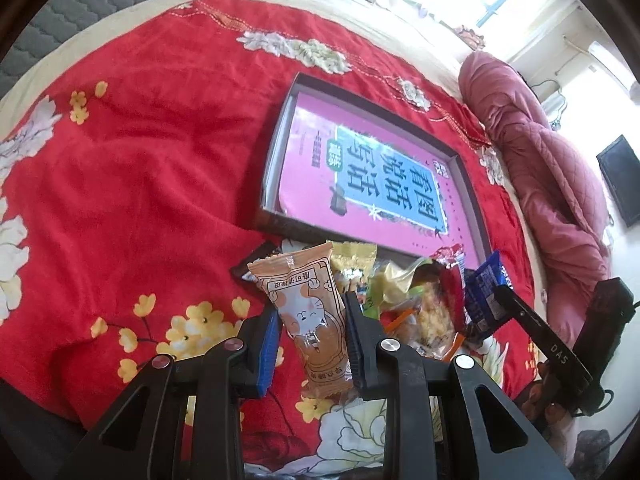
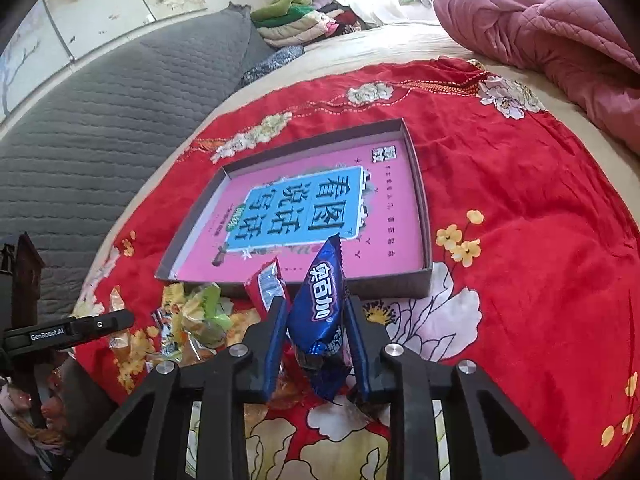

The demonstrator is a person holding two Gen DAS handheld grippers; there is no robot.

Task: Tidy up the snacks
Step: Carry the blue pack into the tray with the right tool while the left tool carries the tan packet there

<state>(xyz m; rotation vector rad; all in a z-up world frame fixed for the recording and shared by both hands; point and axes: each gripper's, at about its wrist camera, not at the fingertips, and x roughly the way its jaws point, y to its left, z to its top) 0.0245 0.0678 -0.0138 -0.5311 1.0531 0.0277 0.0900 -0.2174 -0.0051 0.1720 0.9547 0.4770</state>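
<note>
My left gripper (image 1: pixel 310 320) is shut on an orange snack packet with a cat drawing (image 1: pixel 308 320), held above the red blanket. My right gripper (image 2: pixel 316 314) is shut on a blue snack packet (image 2: pixel 322 312); it also shows in the left wrist view (image 1: pixel 484 296). A pile of loose snacks (image 1: pixel 404 296) lies just in front of both grippers; it also shows in the right wrist view (image 2: pixel 192 320). Beyond it lies a shallow cardboard box (image 1: pixel 276 148) lined with a pink book cover; it also shows in the right wrist view (image 2: pixel 420 184).
A red flowered blanket (image 1: pixel 140 168) covers the bed. A rolled pink quilt (image 1: pixel 552 168) lies along the right side. A grey quilted headboard (image 2: pixel 100 120) and folded clothes (image 2: pixel 296 20) stand at the far end.
</note>
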